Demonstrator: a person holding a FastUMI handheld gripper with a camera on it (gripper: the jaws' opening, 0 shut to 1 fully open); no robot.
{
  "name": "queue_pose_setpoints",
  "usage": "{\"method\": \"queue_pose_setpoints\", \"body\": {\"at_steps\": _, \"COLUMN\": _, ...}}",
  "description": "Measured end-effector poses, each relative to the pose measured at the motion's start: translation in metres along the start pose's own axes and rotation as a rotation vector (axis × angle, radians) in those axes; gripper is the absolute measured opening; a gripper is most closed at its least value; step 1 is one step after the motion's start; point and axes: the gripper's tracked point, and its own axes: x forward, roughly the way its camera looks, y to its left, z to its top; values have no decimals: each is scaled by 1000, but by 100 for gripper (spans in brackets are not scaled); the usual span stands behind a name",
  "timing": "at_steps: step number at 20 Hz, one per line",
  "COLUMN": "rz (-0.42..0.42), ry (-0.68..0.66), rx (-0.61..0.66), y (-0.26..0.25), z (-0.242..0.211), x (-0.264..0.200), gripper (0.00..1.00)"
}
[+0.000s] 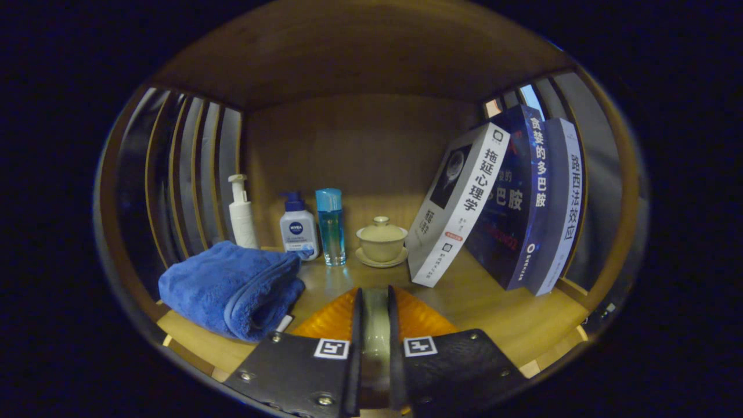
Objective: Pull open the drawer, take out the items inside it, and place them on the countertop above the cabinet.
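Wooden shelf (493,313) carries a folded blue towel (232,287), 3 bottles (299,226), a lidded teacup (381,239) and 3 leaning books (511,203). The gripper (375,302) has its fingers nearly closed with a narrow gap; whether they hold something, I cannot tell.

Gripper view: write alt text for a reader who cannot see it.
The tongs, nearly closed with a narrow gap, point into a wooden shelf. Ahead stand a lidded cup on a saucer, three bottles and leaning books; a folded blue towel lies beside them.
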Motion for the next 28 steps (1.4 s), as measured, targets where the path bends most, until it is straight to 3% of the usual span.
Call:
{"method": "queue_pose_setpoints", "body": {"at_steps": 1, "rz": -14, "ry": 16, "rx": -18, "y": -4, "z": -4, "x": -4, "gripper": 22}}
{"method": "queue_pose_setpoints", "body": {"at_steps": 6, "rz": -27, "ry": -42, "rx": -55, "y": -10, "z": 13, "x": -35, "gripper": 99}}
{"method": "queue_pose_setpoints", "body": {"at_steps": 10, "rz": -7, "ry": -108, "rx": -71, "y": -11, "z": 37, "x": -77, "gripper": 99}}
{"method": "queue_pose_setpoints", "body": {"at_steps": 21, "rz": 52, "ry": -104, "rx": -71, "y": -11, "z": 53, "x": -236, "gripper": 99}}
{"method": "queue_pose_setpoints", "body": {"at_steps": 28, "rz": 55, "ry": -160, "rx": -64, "y": -20, "z": 24, "x": -332, "gripper": 99}}
